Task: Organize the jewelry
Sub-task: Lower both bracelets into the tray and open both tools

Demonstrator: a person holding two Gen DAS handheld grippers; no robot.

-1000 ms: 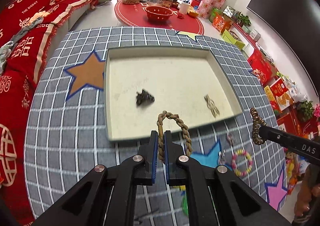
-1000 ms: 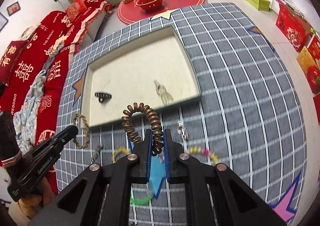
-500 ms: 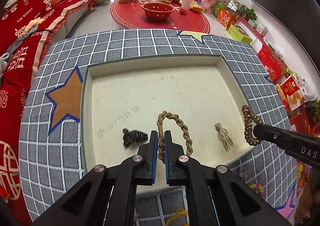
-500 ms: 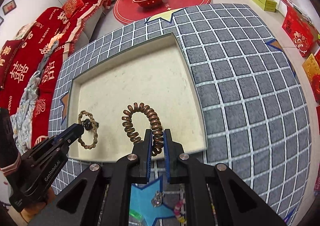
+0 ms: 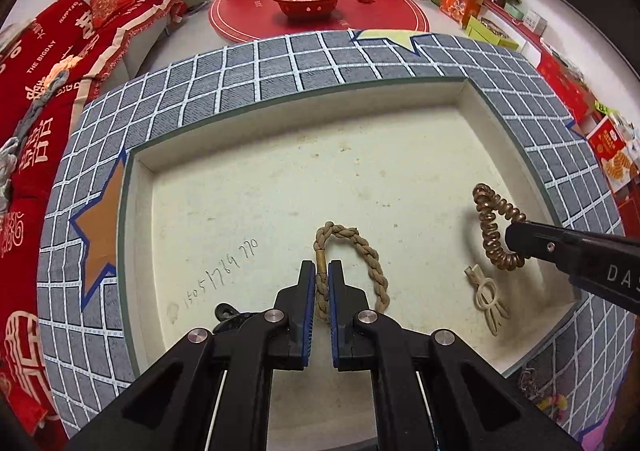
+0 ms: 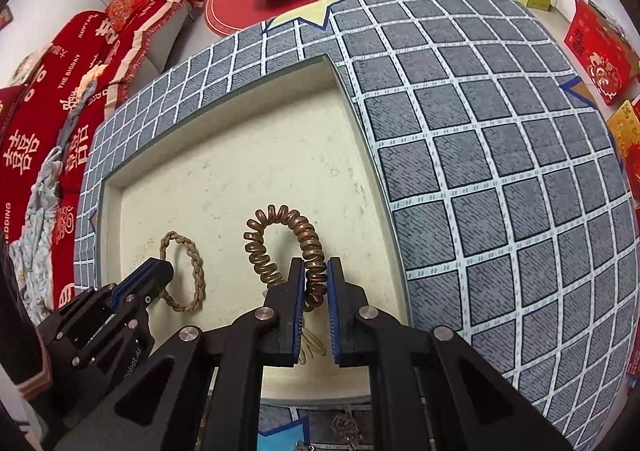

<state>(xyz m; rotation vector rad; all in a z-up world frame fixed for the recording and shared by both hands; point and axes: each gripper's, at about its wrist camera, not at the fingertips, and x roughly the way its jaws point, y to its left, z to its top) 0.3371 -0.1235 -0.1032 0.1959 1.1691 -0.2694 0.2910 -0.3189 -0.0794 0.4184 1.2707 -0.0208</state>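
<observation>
My left gripper is shut on a tan braided rope bracelet and holds it over the cream tray. My right gripper is shut on a bronze coil hair tie over the tray's right part. In the left wrist view the right gripper comes in from the right with the coil. In the right wrist view the left gripper sits at the left with the bracelet. A cream clip and a black clip lie in the tray.
The tray sits on a grey checked cloth with star patches. Loose jewelry lies on the cloth by the tray's near edge: a chain and a beaded bracelet. A red sofa is at the left, a red round table beyond.
Both grippers have moved forward from the cloth to over the tray, each carrying its piece. The tray now fills both views.
</observation>
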